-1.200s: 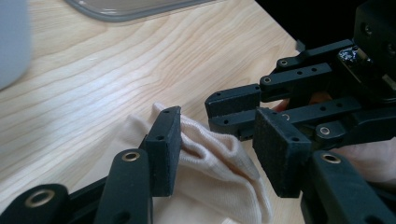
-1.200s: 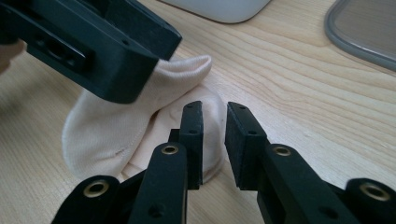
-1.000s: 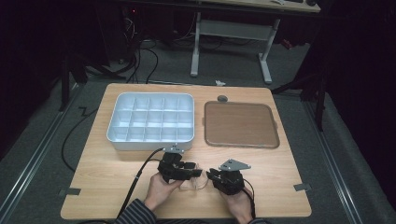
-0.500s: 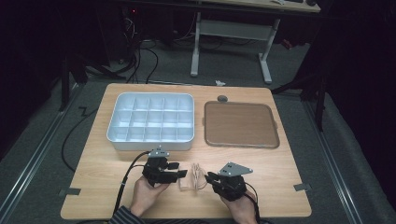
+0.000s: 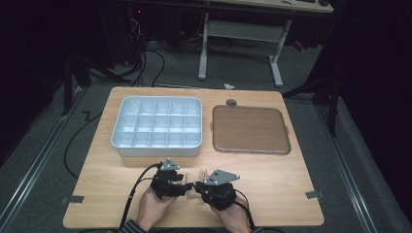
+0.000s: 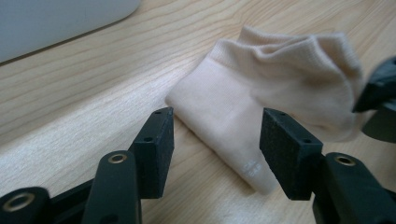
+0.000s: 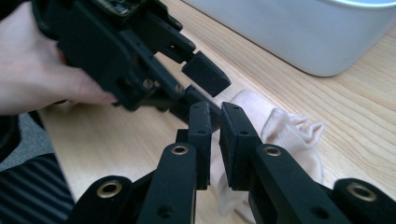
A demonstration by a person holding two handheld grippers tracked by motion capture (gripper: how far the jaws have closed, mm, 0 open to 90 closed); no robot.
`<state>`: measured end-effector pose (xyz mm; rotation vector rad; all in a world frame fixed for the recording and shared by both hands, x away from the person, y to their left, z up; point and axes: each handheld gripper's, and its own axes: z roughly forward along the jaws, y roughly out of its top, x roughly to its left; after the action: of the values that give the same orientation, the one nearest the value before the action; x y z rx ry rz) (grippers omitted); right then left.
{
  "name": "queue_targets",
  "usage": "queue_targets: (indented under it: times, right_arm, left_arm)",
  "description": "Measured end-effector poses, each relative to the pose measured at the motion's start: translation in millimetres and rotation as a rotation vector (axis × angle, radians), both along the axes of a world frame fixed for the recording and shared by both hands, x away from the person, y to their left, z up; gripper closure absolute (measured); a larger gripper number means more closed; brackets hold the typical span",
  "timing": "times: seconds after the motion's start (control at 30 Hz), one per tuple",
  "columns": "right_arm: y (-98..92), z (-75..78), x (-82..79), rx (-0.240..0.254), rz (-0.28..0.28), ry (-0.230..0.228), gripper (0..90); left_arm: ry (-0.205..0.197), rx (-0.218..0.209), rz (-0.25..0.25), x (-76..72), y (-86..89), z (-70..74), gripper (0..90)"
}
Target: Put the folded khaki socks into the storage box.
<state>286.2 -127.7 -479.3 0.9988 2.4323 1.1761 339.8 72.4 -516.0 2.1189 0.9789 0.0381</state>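
A beige sock (image 5: 200, 175) lies folded on the wooden table near its front edge, between my two grippers. In the left gripper view the sock (image 6: 271, 88) rests just beyond my left gripper (image 6: 215, 142), which is open, its jaws on either side of the folded end. My right gripper (image 7: 215, 126) is shut on the sock (image 7: 289, 128), pinching its cuff edge. The left gripper (image 7: 205, 88) faces it closely from the left. In the high view the left gripper (image 5: 187, 186) and right gripper (image 5: 197, 187) nearly meet tip to tip.
A white tray (image 5: 158, 148) with several compartments stands at the back left, close behind the grippers. A flat brown tray (image 5: 250, 128) sits at the back right, with a small round object (image 5: 231, 102) beyond it. Tape marks (image 5: 314, 194) sit near the front corners.
My left gripper drew away to the left half a second ago and has come back right to the sock. The right gripper has stayed on the sock.
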Motion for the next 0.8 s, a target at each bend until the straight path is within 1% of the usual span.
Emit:
queue_targets:
  times: [0.1, 0.2, 0.27, 0.3, 0.33, 0.37, 0.5, 0.63, 0.7, 0.8]
  right_arm:
    - [1.8, -5.4, 5.1, -0.011, -0.009, 0.009, 82.9]
    - [-0.7, -9.5, 6.4, -0.031, -0.029, 0.014, 82.9]
    - [-5.6, -12.6, 6.9, -0.033, -0.045, 0.015, 82.8]
    - [-8.4, -14.1, 6.9, -0.03, -0.055, 0.019, 82.7]
    - [-11.5, -15.2, 6.6, -0.029, -0.065, 0.023, 82.6]
    - [-14.6, -16.7, 6.3, -0.024, -0.072, 0.02, 82.6]
    - [-24.3, -21.2, 4.9, -0.017, -0.1, 0.026, 82.0]
    - [-32.9, -28.3, 5.3, -0.014, -0.133, 0.04, 82.0]
    - [-37.3, -32.2, 4.9, -0.016, -0.149, 0.042, 81.8]
    - [-42.7, -38.5, 4.9, -0.024, -0.165, 0.051, 81.9]
  left_arm:
    - [0.014, -0.006, 0.021, -1.3, -0.9, -2.5, 46.0]
    - [0.006, 0.013, 0.027, -2.3, -2.7, -3.8, 46.4]
    - [-0.004, 0.032, 0.025, -2.5, -3.9, -4.8, 46.4]
    - [-0.009, 0.033, 0.025, -2.9, -4.5, -5.0, 46.5]
    - [-0.011, 0.04, 0.02, -2.9, -4.8, -4.7, 46.5]
    - [-0.028, 0.076, -0.005, -1.8, -3.4, -4.0, 46.8]
    - [-0.047, 0.102, -0.011, -3.4, -5.7, -3.7, 47.1]
    - [-0.053, 0.102, -0.016, -2.9, -4.9, -4.0, 49.2]
    - [-0.064, 0.11, -0.015, -3.5, -5.5, -4.2, 49.9]
    - [-0.063, 0.113, -0.016, -3.4, -6.5, -3.8, 49.8]
